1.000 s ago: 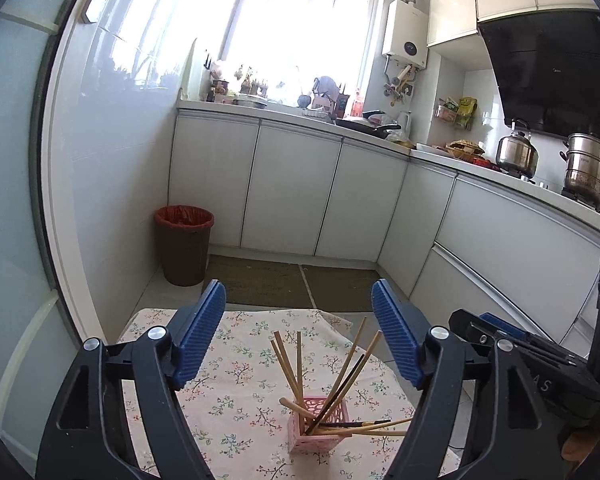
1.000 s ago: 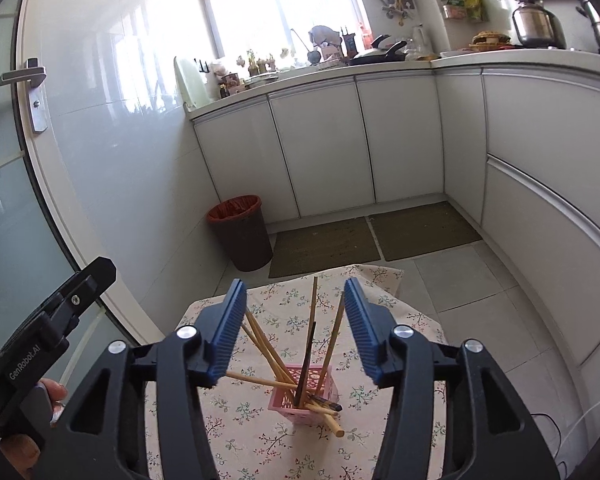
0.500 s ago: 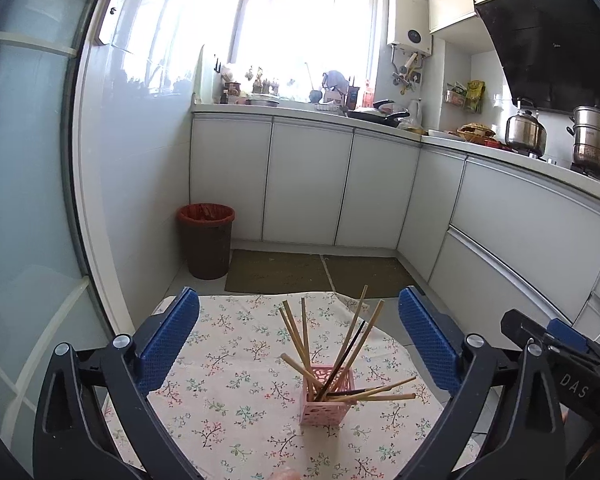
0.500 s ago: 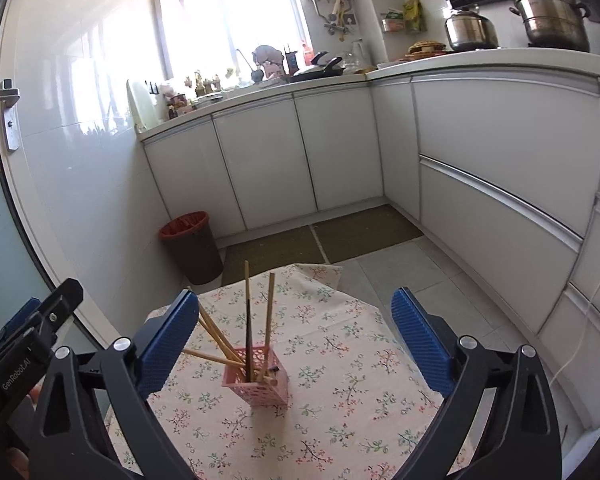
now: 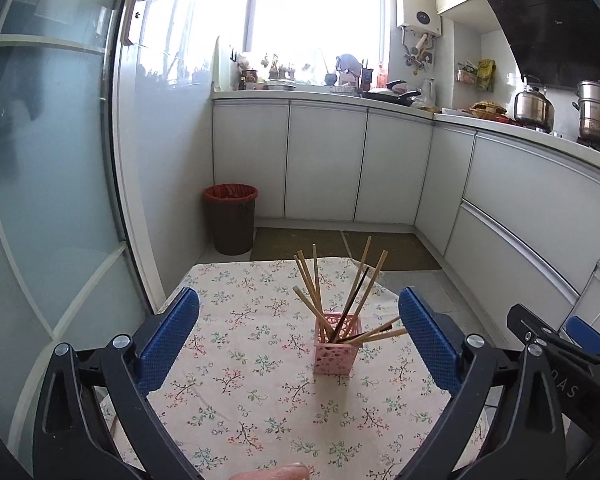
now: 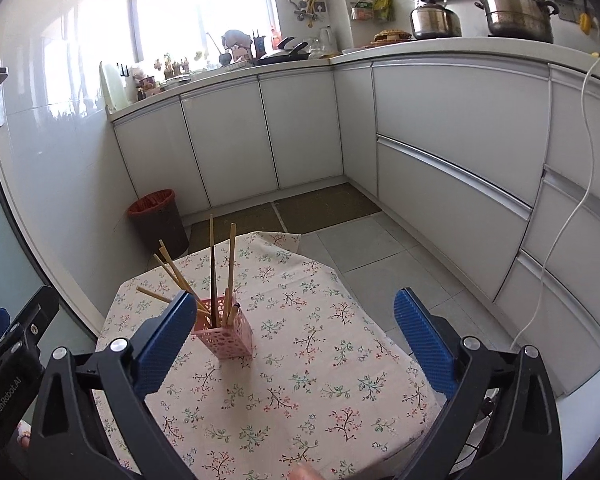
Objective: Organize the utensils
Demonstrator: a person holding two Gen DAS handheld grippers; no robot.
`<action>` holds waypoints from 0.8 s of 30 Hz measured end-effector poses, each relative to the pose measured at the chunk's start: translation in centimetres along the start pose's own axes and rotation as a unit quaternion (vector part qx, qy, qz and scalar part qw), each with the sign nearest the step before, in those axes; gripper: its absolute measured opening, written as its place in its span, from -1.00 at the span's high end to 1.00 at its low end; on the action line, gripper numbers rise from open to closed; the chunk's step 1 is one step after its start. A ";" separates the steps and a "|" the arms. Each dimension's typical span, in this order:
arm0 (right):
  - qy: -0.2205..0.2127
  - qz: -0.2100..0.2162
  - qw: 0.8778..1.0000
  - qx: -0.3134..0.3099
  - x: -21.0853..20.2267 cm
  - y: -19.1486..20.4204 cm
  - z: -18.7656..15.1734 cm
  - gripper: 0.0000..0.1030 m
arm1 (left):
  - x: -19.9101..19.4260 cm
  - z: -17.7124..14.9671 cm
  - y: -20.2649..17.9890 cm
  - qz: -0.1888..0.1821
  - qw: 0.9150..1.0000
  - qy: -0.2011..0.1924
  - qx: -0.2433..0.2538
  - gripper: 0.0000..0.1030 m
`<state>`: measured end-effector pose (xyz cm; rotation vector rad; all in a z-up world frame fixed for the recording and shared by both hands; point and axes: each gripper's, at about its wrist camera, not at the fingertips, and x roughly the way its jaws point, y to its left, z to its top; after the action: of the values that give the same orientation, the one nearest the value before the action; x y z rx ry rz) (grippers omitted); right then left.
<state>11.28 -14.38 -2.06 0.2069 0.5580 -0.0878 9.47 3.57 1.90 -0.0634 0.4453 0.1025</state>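
Note:
A pink perforated holder (image 5: 336,346) stands on the floral-cloth table (image 5: 244,396) with several wooden chopsticks (image 5: 312,280) and a dark one fanned out of it. It also shows in the right wrist view (image 6: 224,332), its chopsticks (image 6: 231,264) upright and leaning left. My left gripper (image 5: 298,330) is open and empty, held back from the holder, which sits between its blue pads. My right gripper (image 6: 290,338) is open and empty, with the holder just right of its left pad.
The small table (image 6: 320,360) ends close on all sides, with tiled floor beyond. White cabinets (image 5: 324,164) run along the back and right. A red-lined bin (image 5: 230,218) stands by the glass door (image 5: 52,200). Pots (image 6: 512,8) sit on the counter.
Both grippers have opened wide and pulled back and up from the holder. The right gripper's view has swung right, so the holder now sits at its left pad.

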 end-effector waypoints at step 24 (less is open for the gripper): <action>0.008 0.012 1.000 0.009 -1.3 -0.7 -0.6 -0.87 | -1.4 -0.4 -0.1 -0.003 1.000 -0.006 0.001 -0.86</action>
<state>9.73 -14.87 -1.99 0.2314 0.5718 -0.0683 8.06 3.37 2.15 -0.0611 0.4328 0.0963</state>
